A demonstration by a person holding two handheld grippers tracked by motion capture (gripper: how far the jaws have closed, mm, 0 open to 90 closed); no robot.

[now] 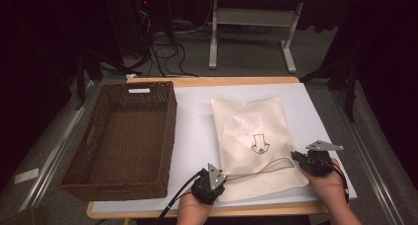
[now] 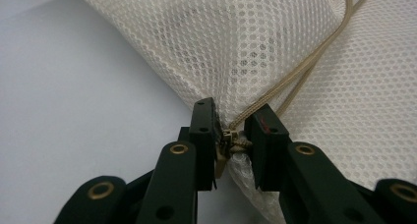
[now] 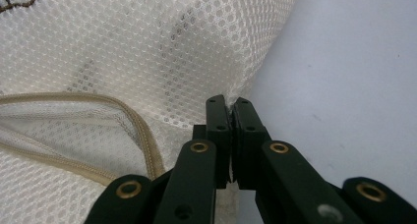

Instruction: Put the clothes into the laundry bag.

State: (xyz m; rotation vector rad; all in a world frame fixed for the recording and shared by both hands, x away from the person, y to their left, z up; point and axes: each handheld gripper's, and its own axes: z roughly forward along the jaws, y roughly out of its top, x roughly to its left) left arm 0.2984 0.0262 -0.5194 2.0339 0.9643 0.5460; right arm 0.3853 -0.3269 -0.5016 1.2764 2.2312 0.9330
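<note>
The mesh bag (image 1: 251, 136) lay flat on the white sheet (image 1: 197, 131) right of the basket (image 1: 123, 141), and its only marking was a small dark outline drawing (image 1: 260, 144), no words that could be read. The basket's bare wicker floor lay open to view, and beyond the table (image 1: 217, 80) stood a white frame (image 1: 254, 35) and floor cables (image 1: 167, 50). The left gripper (image 2: 231, 130) pinched the zipper pull (image 2: 229, 138) at the bag's near corner, and the right gripper (image 3: 230, 116) was clamped tight on the mesh edge at the other near corner.
</note>
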